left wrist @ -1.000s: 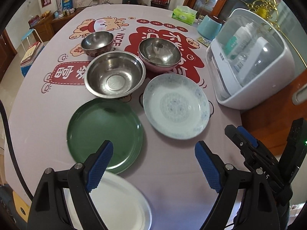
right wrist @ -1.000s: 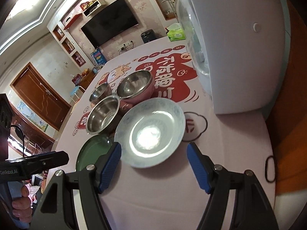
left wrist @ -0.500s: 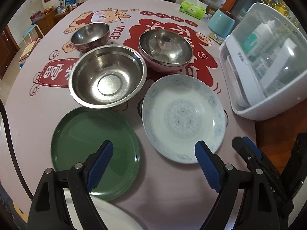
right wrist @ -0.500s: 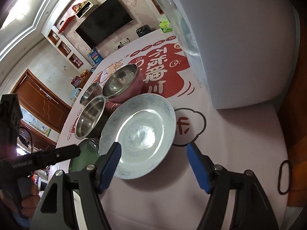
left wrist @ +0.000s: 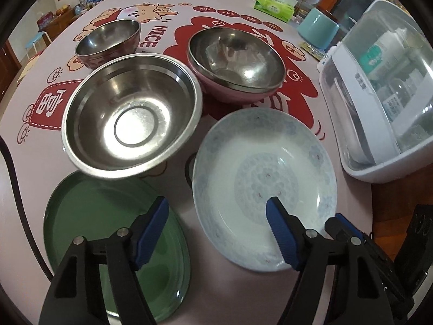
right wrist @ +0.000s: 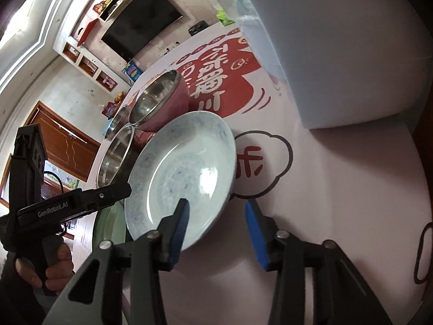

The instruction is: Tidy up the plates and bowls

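Observation:
A white plate with a pale blue pattern (left wrist: 262, 187) lies on the printed tablecloth, and a green plate (left wrist: 94, 230) lies to its left. Behind them stand a large steel bowl (left wrist: 132, 119), a pink steel-lined bowl (left wrist: 235, 62) and a small steel bowl (left wrist: 108, 40). My left gripper (left wrist: 216, 230) hangs low over the gap between the two plates with its jaws closing and touching nothing. My right gripper (right wrist: 217, 230) straddles the near rim of the patterned plate (right wrist: 184, 173). Its jaws are closing, one finger over the plate's inside and one outside, and the pads stay clear of the rim.
A white dish cabinet with a clear lid (left wrist: 384, 94) stands along the table's right side. A green tissue box (left wrist: 274, 4) and a teal container (left wrist: 318, 31) sit at the back. A black elastic loop (right wrist: 425, 254) lies near the right edge. A hand (right wrist: 54, 268) holds the left gripper.
Both grippers have come down and closer to the plates, and both pairs of jaws have narrowed. The right gripper's fingers now stand on either side of the patterned plate's rim.

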Available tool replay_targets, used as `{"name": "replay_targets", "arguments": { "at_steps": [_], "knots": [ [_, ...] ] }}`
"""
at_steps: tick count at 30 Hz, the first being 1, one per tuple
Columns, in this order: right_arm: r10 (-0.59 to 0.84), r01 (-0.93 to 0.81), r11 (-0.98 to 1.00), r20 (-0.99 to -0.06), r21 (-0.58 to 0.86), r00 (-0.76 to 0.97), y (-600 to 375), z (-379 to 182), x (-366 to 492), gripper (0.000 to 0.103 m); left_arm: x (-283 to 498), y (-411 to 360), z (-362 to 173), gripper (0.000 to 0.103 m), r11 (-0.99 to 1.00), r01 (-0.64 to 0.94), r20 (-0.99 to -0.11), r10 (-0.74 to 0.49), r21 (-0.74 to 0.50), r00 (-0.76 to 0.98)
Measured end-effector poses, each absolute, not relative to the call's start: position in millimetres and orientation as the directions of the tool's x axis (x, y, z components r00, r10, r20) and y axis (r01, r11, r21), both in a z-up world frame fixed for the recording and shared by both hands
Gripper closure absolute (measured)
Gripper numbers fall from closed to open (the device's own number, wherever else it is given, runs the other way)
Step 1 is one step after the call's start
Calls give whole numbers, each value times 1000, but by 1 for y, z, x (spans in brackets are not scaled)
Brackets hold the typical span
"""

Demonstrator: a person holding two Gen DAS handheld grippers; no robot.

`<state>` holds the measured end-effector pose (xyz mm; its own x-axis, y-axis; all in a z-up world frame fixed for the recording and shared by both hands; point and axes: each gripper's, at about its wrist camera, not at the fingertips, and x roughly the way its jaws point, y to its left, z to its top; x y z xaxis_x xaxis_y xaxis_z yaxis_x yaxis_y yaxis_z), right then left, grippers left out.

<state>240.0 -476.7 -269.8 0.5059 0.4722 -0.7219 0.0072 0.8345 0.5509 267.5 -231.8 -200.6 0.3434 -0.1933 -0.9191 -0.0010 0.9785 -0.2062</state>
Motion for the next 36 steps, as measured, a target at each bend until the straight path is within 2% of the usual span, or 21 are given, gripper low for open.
{"name": "replay_targets", "arguments": {
  "at_steps": [2, 4, 8, 12, 17, 19, 23, 36],
  "knots": [
    [482, 20, 823, -716, 568, 505, -477, -272, 239, 70, 272, -230, -205, 35, 977, -6, -918, -199, -214, 343],
    [493, 28, 812, -712, 583, 500, -478, -275, 239, 75, 275, -227, -210, 45, 975, -9, -917, -205, -221, 342],
    [500, 28, 808, -710, 588, 496, -476, -276, 240, 83, 279, -223, -217, 50, 972, -19, -918, -213, -232, 334],
    [501, 26, 808, -710, 588, 495, -473, -276, 240, 85, 282, -223, -223, 64, 970, -16, -917, -226, -244, 328],
    [494, 36, 811, -716, 584, 494, -472, -277, 242, 89, 283, -223, -227, 69, 966, -14, -918, -241, -258, 315],
    [495, 38, 810, -716, 586, 492, -472, -277, 242, 89, 285, -224, -230, 77, 964, -10, -917, -248, -264, 311],
    [497, 39, 808, -715, 588, 492, -473, -277, 243, 89, 287, -227, -235, 80, 962, -11, -918, -258, -274, 300],
    [529, 59, 772, -691, 633, 492, -478, -287, 246, 89, 285, -231, -235, 80, 968, -12, -918, -234, -251, 321]
  ]
}}
